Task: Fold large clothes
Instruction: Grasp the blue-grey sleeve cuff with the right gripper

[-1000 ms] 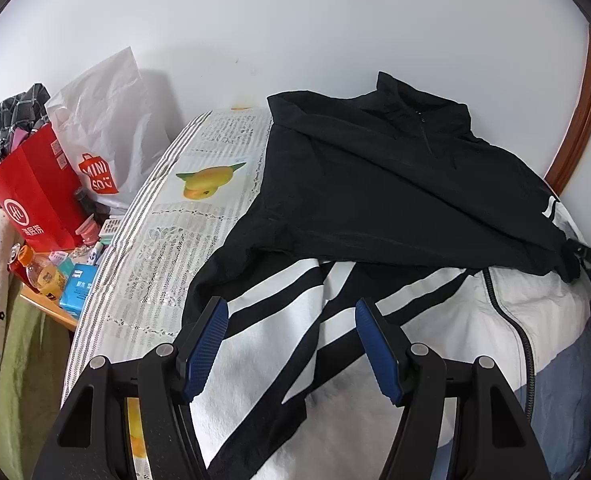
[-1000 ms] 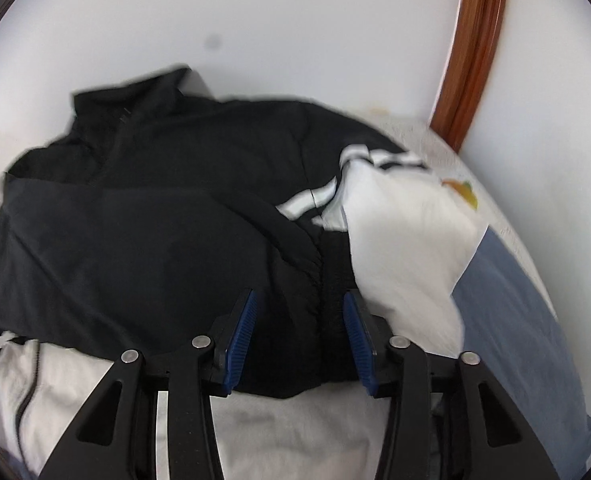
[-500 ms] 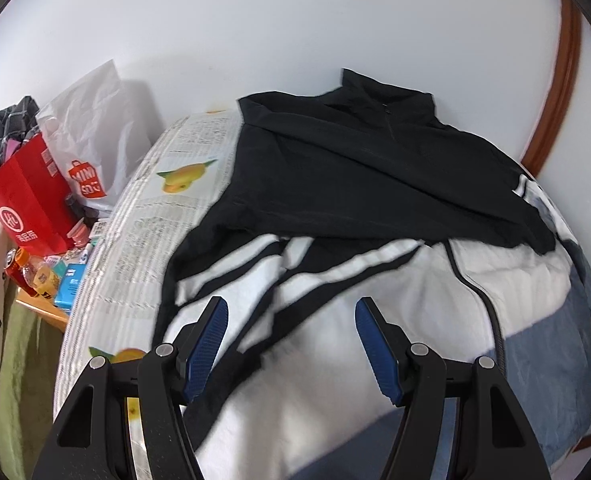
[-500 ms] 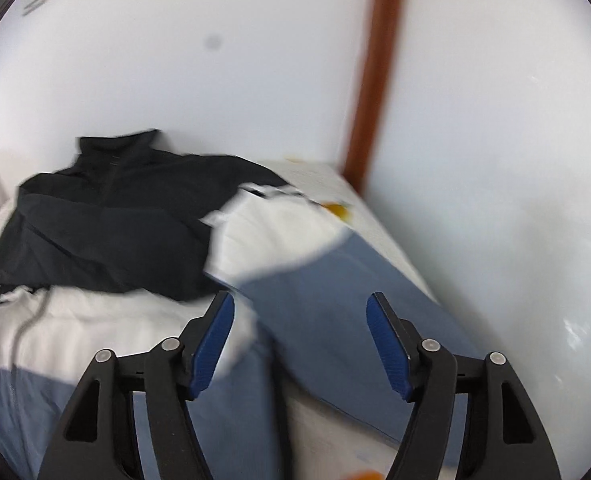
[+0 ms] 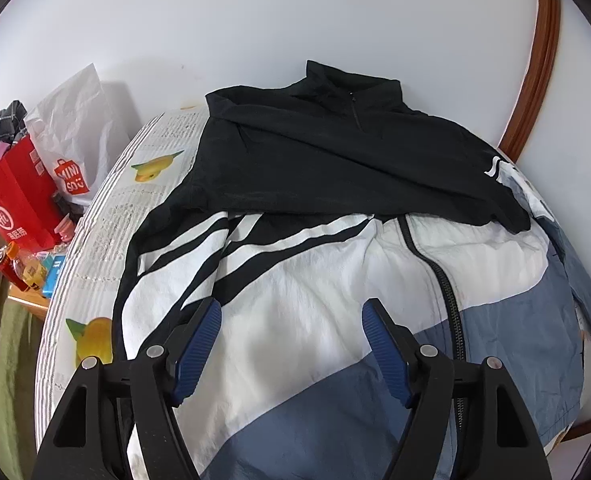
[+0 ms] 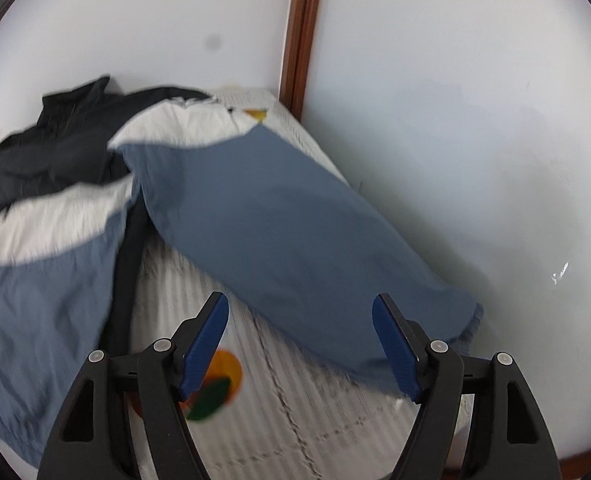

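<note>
Jacket [image 5: 319, 300] flat on bed [image 5: 95, 240], front up, zipper closed, collar at far end by wall, hem near me. Black top, white middle with black stripes, blue bottom panel. Left sleeve [image 5: 167, 248] lies folded in along body's left side, striped part on top of the white panel. Across the chest a black band of fabric sits crosswise, looks like an upper part folded over, can't tell exactly which piece.

My left gripper [image 5: 291, 340] hovers above the white-blue lower front, jaws spread wide, nothing between them, not touching cloth as far as I can see.

My right gripper [image 6: 300, 336] also spread, empty, pointed at right sleeve [image 6: 295, 240]. That sleeve lies stretched out blue toward near right, along the wall, cuff just beside my right finger. Right view is a bit blurred on the left part.

Progress, my judgement: early to middle. Left side appears tucked in, right sleeve not folded in yet, body not folded hem to collar. Left to do: pinch right cuff, carry sleeve across onto the front, then fold body in half or thirds.

Clutter far left off the bed: red bag [image 5: 15, 208], white plastic bag [image 5: 75, 132], bottles [image 5: 19, 264].
</note>
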`<act>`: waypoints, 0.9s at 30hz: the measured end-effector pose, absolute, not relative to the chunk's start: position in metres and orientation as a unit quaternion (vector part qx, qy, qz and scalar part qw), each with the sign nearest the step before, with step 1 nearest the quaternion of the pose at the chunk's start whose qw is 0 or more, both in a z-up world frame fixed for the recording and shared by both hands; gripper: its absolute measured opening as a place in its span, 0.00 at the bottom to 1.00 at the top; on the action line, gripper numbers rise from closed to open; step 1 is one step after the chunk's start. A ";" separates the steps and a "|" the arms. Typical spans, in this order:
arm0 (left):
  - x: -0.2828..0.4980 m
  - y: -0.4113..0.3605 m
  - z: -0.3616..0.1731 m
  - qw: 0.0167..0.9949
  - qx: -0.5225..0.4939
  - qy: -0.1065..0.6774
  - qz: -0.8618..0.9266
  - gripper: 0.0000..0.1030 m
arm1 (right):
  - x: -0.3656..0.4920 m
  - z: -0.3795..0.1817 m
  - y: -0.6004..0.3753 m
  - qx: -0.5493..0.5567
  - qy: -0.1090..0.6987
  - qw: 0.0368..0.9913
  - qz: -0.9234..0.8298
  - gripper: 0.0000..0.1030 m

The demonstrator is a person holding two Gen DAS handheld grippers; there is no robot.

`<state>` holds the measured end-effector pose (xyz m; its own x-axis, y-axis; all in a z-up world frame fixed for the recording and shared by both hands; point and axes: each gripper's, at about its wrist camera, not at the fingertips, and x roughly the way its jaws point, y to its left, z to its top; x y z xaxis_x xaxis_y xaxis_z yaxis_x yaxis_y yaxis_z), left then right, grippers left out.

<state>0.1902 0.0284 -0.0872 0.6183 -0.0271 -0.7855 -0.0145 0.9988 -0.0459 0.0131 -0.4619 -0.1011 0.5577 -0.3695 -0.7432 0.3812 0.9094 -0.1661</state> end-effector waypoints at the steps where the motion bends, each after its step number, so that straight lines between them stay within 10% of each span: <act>1: 0.190 0.029 -0.089 0.898 -0.024 0.438 -0.001 0.69 | 0.011 -0.107 -0.463 0.000 0.426 0.879 -0.214 0.72; 11: 0.176 0.050 -0.109 0.888 -0.029 0.459 0.023 0.69 | 0.001 -0.135 -0.487 0.008 0.437 0.864 -0.250 0.71; 13: 0.173 0.056 -0.109 0.888 -0.031 0.458 0.027 0.69 | 0.000 -0.135 -0.492 0.015 0.435 0.862 -0.259 0.63; 18: 0.168 0.077 -0.112 0.886 -0.039 0.460 0.050 0.69 | 0.013 -0.136 -0.497 0.015 0.443 0.856 -0.266 0.07; 27: 0.162 0.107 -0.127 0.877 -0.047 0.473 0.065 0.69 | 0.046 -0.065 -0.466 -0.012 0.373 0.883 -0.285 0.02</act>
<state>0.1616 0.1069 -0.1265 0.5440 0.0700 -0.8361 -0.1589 0.9871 -0.0207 0.0456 -0.4660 -0.0651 0.5588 -0.5123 -0.6521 0.4945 0.8371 -0.2339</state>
